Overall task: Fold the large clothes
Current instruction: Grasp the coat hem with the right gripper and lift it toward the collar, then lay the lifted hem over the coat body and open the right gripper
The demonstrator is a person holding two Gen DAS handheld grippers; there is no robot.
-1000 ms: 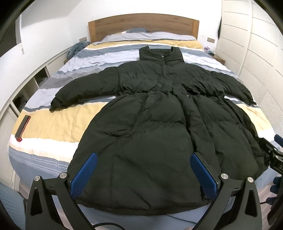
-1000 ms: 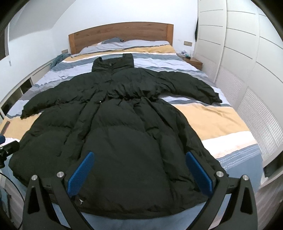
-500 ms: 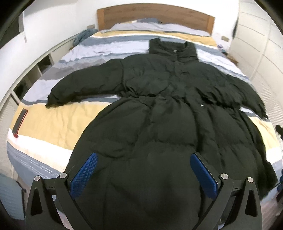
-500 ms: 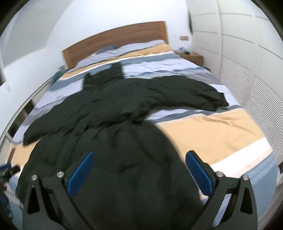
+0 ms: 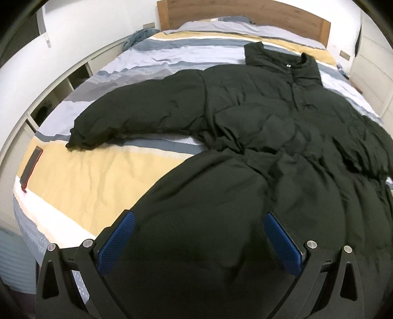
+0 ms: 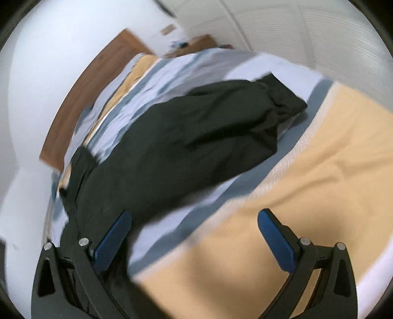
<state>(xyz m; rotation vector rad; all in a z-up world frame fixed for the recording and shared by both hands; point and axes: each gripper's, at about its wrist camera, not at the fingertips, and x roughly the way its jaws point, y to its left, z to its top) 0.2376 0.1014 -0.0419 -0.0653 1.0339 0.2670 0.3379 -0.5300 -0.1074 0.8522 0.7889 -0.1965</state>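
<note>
Striped bedding in grey, white and yellow covers the bed [image 5: 81,176], with a wooden headboard [image 5: 221,12] at the far end and white cupboards along one side. Spread flat across it, front up and collar toward the headboard, lies the black padded coat [image 5: 245,152], both sleeves stretched out to the sides. Nothing is folded yet, so the work looks to be at its very start: the approach for a first sleeve fold. Over the coat's lower skirt hangs the left gripper [image 5: 199,240], jaws released wide and holding nothing, the coat's left sleeve [image 5: 137,117] lying well ahead on the blue and yellow stripes. Off to the other side, the right gripper [image 6: 194,238] is tilted over bare yellow sheet, jaws likewise spread and empty, pointing toward the right sleeve [image 6: 221,127]; that view is smeared, so how near it is to the cuff is hard to say. Next, each gripper probably needs to reach a cuff, close on a good pinch of the puffy cloth, and carry the sleeve across the chest. A red phone [image 5: 30,168] lies near the bed's edge.
</note>
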